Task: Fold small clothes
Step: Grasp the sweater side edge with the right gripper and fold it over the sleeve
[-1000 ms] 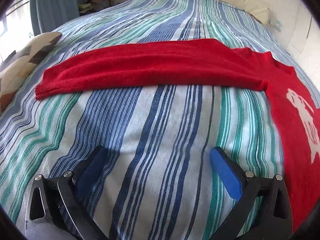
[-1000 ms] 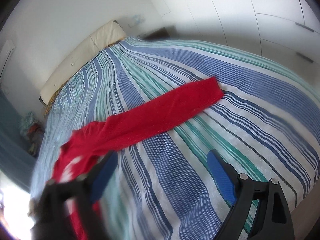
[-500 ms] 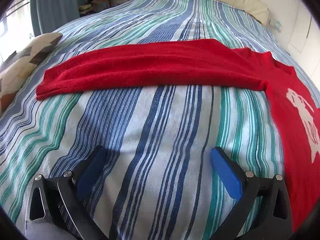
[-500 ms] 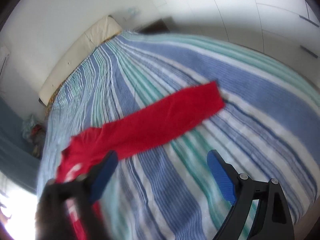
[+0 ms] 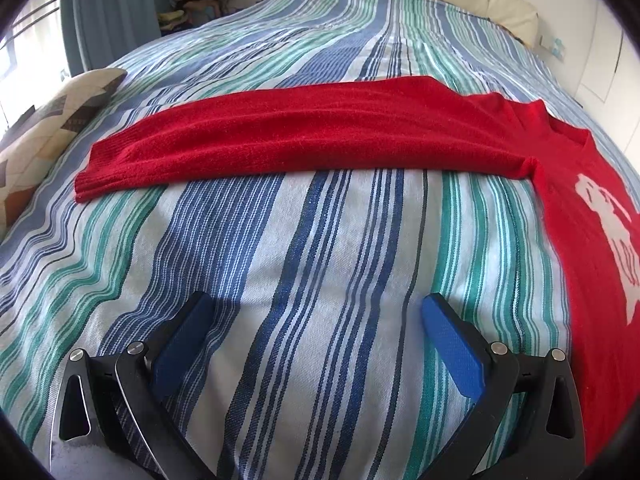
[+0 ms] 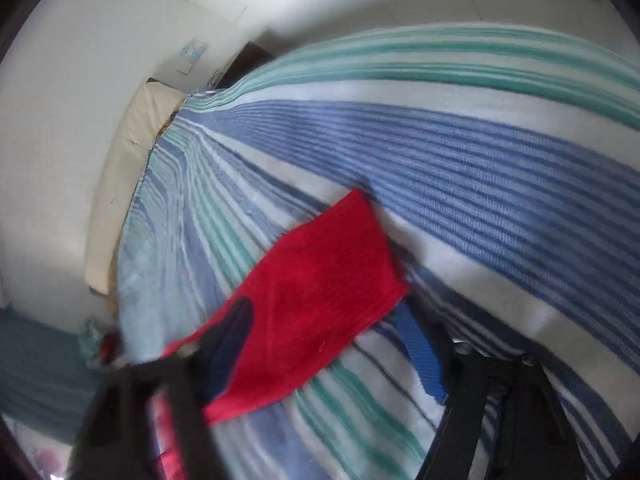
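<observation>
Right claw (image 6: 324, 344), jaws apart, straddles the sleeve (image 6: 316, 304) cuff toward 12 o'clock, likely to grip for folding, while left claw (image 5: 316, 328) waits open.

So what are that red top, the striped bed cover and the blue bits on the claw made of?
Red top: looks like soft knitted wool or acrylic, with a fuzzy matt nap and ribbed cuff. Striped bed cover: probably woven cotton, visible weave, matt. Blue pads on the left claw: textured, perhaps rubber or fabric-faced.
</observation>
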`<state>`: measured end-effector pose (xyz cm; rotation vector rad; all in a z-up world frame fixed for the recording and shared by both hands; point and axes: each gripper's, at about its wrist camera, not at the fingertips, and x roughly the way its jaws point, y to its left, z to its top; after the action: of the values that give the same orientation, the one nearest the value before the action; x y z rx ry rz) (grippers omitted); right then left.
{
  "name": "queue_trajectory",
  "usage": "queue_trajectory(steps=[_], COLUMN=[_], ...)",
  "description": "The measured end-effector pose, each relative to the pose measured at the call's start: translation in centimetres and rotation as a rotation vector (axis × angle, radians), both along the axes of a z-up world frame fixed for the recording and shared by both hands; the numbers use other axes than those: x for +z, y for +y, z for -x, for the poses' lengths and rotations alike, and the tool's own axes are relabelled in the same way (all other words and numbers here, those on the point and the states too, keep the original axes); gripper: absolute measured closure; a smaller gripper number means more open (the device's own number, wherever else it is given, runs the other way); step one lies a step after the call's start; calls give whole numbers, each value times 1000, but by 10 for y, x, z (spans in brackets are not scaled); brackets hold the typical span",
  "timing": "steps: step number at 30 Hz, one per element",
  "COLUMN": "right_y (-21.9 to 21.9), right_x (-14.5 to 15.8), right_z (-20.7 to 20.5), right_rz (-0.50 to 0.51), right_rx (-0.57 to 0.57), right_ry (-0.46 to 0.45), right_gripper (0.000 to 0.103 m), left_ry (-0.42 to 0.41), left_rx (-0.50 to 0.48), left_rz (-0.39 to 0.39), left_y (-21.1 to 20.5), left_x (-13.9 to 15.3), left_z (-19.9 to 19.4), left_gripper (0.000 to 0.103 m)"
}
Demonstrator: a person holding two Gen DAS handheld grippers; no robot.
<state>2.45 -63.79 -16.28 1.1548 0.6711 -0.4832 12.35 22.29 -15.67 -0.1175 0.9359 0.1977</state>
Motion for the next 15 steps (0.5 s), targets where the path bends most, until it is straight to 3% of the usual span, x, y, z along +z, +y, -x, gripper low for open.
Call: queue_trajectory(steps=[2,3,4,6,8,12,15], right_y=[-4,-6,-8,-9,0,47,114], right_x=[-10,-15,-19,-12,17,110,185], right_z=[1,2,4,7,2,-31,-77], right_rz=[-6,-9,-16,-9,68,219,319], right_rx=[-63,-87,-106,-115,-71,121,325], right_ry=[23,42,62,47,28,-107,-227], right_gripper=[61,85,98,99,99,99,99], left_ry=[1,2,2,1,-2,-5,-5], left_rx=[0,1,1,1,1,3,3], left_rz=[-3,-4,-6,-6,-6,-7,-5], left_y=[0,0,0,0,0,-1,0], left_x=[0,0,0,0,0,0,1], left_z=[0,0,0,0,0,1,1], left_gripper=[0,0,0,0,0,0,0])
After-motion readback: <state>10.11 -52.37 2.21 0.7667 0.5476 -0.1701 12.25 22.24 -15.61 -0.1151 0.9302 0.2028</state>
